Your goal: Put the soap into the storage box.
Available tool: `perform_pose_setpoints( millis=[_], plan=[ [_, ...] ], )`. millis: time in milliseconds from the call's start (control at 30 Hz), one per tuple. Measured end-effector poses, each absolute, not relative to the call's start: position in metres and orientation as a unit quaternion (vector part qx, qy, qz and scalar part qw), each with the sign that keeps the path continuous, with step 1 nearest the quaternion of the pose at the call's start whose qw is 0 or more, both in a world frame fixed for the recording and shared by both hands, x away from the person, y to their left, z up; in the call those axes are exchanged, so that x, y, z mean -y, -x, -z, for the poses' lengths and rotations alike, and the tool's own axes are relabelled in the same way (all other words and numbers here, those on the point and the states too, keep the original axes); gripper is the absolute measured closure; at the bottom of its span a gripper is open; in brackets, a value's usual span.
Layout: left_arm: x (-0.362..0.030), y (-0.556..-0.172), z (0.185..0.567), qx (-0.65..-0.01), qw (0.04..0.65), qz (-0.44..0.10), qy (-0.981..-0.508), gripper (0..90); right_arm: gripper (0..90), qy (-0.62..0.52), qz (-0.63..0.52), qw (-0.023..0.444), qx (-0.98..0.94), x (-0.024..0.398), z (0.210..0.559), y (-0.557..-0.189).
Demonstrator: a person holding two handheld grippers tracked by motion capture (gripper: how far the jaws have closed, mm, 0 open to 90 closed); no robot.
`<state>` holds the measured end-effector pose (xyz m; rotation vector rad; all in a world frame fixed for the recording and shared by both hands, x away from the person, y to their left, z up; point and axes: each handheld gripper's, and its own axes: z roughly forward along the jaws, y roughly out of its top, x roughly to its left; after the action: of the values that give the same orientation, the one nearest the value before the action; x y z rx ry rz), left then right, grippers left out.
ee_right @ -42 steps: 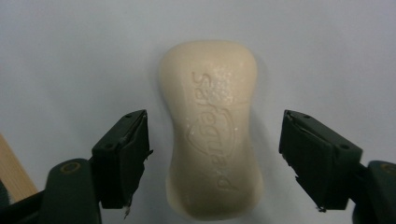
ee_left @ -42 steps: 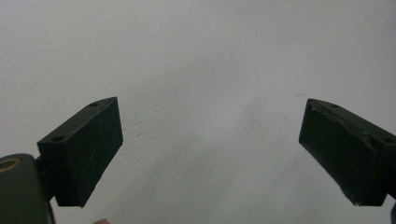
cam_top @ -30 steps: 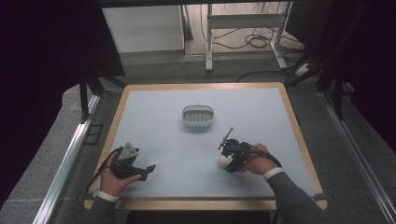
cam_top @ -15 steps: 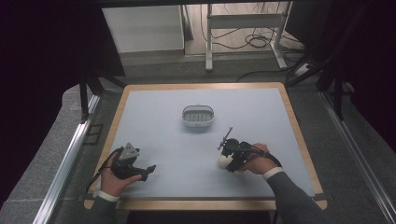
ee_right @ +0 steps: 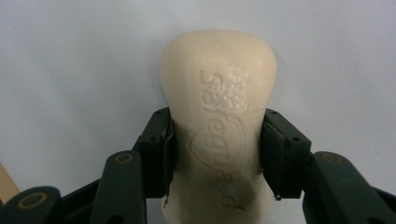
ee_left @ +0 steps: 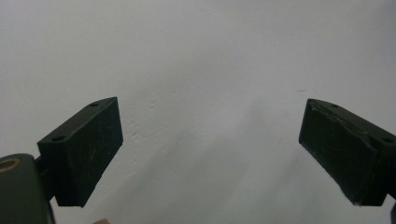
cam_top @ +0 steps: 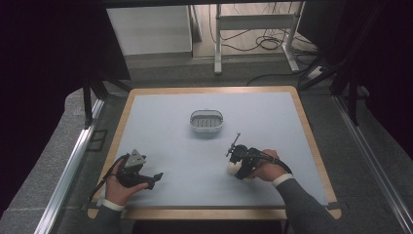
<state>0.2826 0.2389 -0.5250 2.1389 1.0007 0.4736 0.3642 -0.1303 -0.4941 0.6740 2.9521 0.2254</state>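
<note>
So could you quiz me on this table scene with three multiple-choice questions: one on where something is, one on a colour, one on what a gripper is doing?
1. Where does the small dish stand?
A. on the table's far middle
B. at the near left corner
C. under the left gripper

2. What colour is the soap bar?
A. green
B. cream
C. blue

3. How do the left gripper's jaws stand?
A. clamped on soap
C. shut on nothing
B. wide apart, with nothing between them

Answers:
1 A, the high view shows it beyond both hands.
2 B, the right gripper view shows a pale cream bar between the pads.
3 B, only bare table lies between them.
</note>
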Motion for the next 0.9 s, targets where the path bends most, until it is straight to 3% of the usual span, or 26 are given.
perform_pose_setpoints(
  millis=[900],
  plan=[
    [-0.242, -0.282, 0.524, -0.390, 0.360, -0.186, -0.827, 6.7, 49.4, -0.202, -0.099, 0.075, -0.972, 0.121, 0.452, -0.380]
  ],
)
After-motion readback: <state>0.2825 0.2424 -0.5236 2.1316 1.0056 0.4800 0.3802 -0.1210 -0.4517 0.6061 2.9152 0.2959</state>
